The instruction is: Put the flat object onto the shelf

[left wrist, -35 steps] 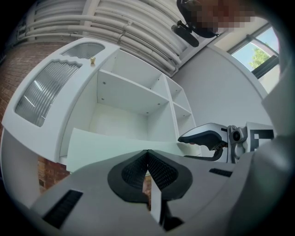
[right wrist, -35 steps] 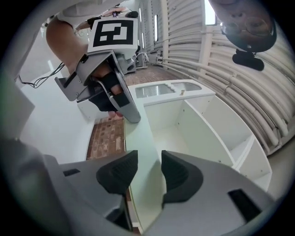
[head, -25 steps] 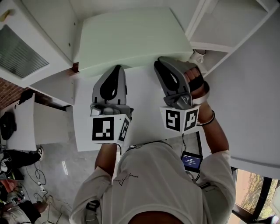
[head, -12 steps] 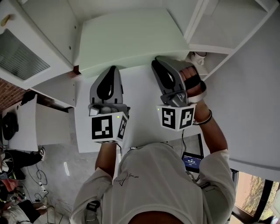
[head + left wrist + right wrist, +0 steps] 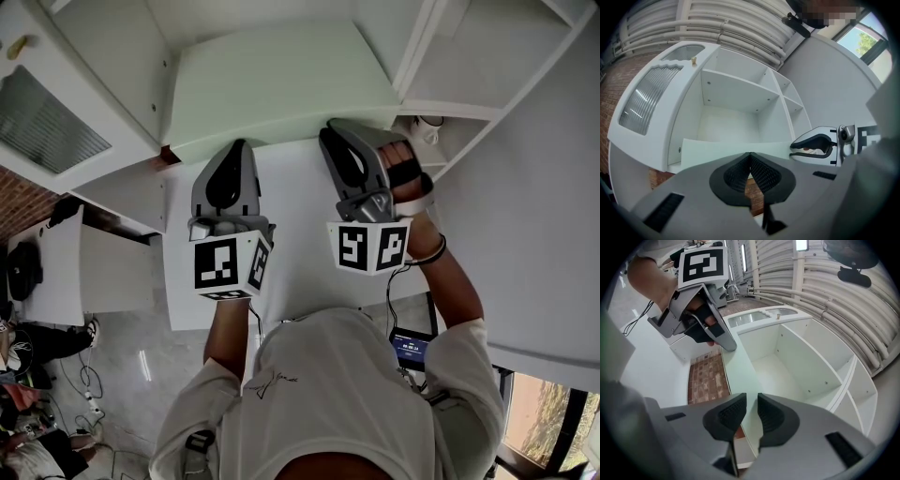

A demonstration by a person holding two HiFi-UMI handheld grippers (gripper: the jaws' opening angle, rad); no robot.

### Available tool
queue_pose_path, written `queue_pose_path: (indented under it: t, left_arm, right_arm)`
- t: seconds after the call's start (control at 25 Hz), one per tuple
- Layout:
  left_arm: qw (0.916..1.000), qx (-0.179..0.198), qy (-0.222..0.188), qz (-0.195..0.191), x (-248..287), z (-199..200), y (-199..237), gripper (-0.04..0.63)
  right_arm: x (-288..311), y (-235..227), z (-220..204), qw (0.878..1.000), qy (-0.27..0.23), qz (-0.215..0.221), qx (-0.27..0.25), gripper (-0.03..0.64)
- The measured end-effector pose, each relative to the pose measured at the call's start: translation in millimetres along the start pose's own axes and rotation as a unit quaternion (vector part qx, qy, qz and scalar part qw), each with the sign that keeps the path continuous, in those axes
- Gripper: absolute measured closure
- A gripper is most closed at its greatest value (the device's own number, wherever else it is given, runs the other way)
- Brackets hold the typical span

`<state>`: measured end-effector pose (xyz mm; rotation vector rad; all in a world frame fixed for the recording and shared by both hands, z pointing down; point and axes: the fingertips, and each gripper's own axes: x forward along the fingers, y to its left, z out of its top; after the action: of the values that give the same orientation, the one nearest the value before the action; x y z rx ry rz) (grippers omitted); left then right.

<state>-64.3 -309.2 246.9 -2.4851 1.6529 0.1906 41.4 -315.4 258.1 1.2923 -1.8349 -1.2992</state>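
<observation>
Spanning shelf mouth — pale mint-green board, thin, flat, plain, rectangular.

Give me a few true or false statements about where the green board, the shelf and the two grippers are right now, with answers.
1. The pale green flat board reaches into the large compartment of the white shelf unit. True.
2. The left gripper has its jaws wide apart. False: their tips meet.
3. The right gripper is at the board's near edge. True.
4. The board stands on edge. False: it lies flat, broad face up.
</observation>
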Motion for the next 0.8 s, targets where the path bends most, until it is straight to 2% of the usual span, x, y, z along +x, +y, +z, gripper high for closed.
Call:
queue_pose_path:
  t: [0.8]
  left_arm:
    - [0.9999, -0.006, 0.002, 0.015, 20, -5, 17, 0.583]
  right_arm:
    - [27, 3, -8, 0.999, 0.019, -0.004, 0.028, 0.532]
